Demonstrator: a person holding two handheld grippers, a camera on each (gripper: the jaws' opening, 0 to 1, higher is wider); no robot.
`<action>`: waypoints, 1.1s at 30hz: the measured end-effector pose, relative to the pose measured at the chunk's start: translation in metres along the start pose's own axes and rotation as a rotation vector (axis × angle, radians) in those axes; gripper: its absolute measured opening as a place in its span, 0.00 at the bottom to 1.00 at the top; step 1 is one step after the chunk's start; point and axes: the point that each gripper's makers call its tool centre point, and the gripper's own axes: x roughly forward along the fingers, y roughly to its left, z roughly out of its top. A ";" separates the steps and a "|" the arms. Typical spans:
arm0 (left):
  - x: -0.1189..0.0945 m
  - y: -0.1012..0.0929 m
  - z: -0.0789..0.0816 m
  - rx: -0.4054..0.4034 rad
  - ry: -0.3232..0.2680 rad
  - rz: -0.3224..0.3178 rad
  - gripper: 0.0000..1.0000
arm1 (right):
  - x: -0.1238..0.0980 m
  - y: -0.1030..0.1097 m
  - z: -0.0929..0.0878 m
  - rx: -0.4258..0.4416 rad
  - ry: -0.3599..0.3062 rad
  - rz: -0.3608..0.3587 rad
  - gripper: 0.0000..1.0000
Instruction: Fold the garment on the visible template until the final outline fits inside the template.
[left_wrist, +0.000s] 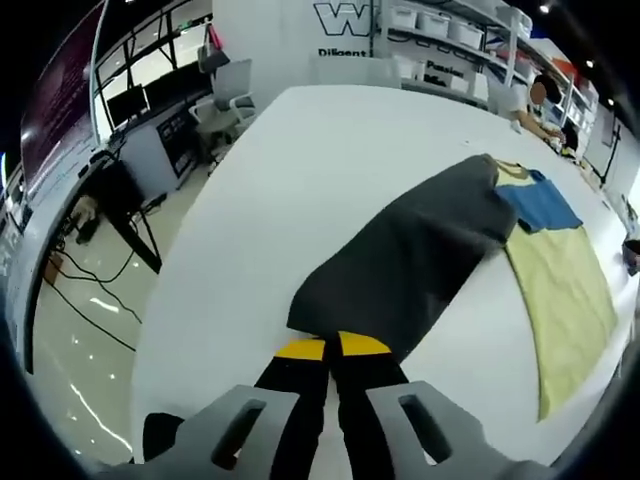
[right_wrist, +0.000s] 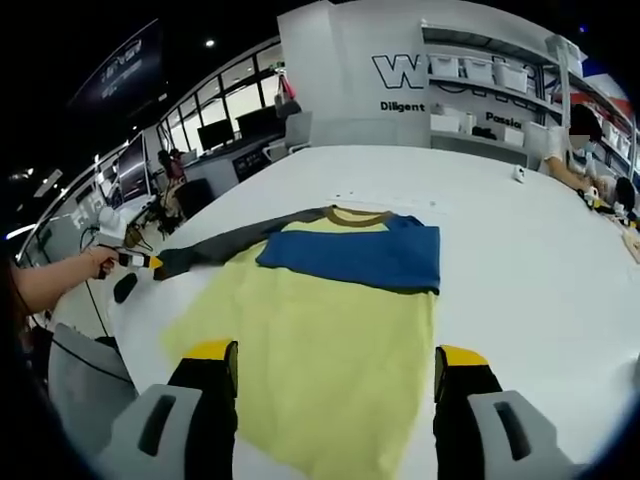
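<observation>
The garment lies flat on the white table (right_wrist: 480, 230). It has a yellow body (right_wrist: 320, 330), a blue chest band (right_wrist: 365, 255) and a dark grey sleeve (left_wrist: 410, 255). My left gripper (left_wrist: 333, 347) has its yellow-tipped jaws together on the end of that sleeve, which stretches away towards the blue band (left_wrist: 540, 205) and yellow body (left_wrist: 565, 290). In the right gripper view the sleeve (right_wrist: 225, 245) runs left to the left gripper (right_wrist: 140, 262), held in a hand. My right gripper (right_wrist: 336, 352) is open, its jaws wide apart over the yellow hem with nothing between them.
The table's left edge (left_wrist: 175, 300) drops to a glossy floor with cables. Office chairs (left_wrist: 228, 95) and desks with monitors (right_wrist: 215, 135) stand beyond. Shelves of white bins (right_wrist: 480, 70) line the back wall. A person (right_wrist: 580, 150) sits at the far right, near a small object (right_wrist: 518, 172).
</observation>
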 end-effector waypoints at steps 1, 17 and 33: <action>-0.002 0.001 0.003 0.007 -0.002 0.002 0.02 | 0.000 0.001 0.000 -0.001 0.000 0.002 0.79; -0.016 0.026 0.066 0.076 -0.063 0.049 0.02 | -0.004 0.018 -0.011 -0.023 0.024 0.041 0.82; -0.012 0.041 0.127 0.132 -0.028 0.109 0.03 | -0.008 0.018 -0.016 -0.033 0.046 0.052 0.83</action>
